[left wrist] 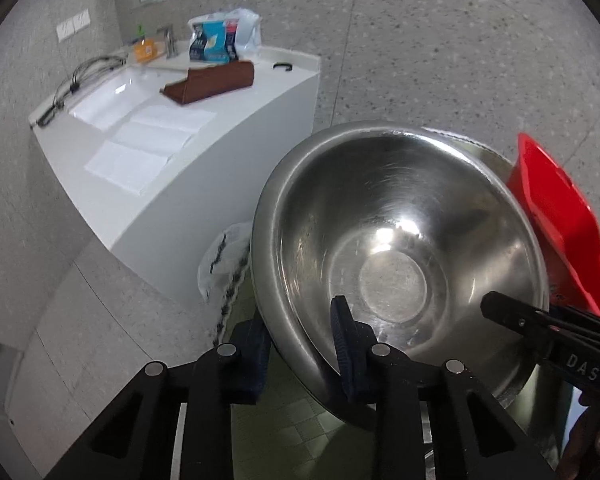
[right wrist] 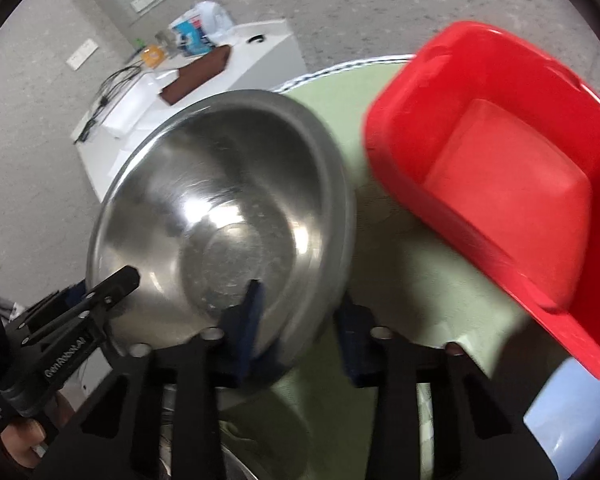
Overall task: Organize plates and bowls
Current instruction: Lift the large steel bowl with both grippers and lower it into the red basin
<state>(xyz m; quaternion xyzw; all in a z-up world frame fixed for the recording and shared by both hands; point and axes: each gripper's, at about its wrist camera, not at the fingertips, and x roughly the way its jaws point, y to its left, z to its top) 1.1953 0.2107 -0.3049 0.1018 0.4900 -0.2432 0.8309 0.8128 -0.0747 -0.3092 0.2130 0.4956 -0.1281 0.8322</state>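
While the round stainless-steel bowl [left wrist: 400, 240] hangs tilted above the green tabletop [right wrist: 400, 264], pinched at its rim by both the left hand-held gripper [left wrist: 300, 344] and right hand-held gripper [right wrist: 300, 320], uneven pull could slip it against the red plastic tub [right wrist: 500, 184].

Red tub [right wrist: 500, 184] close beside steel bowl [right wrist: 224, 216], narrow gap between.
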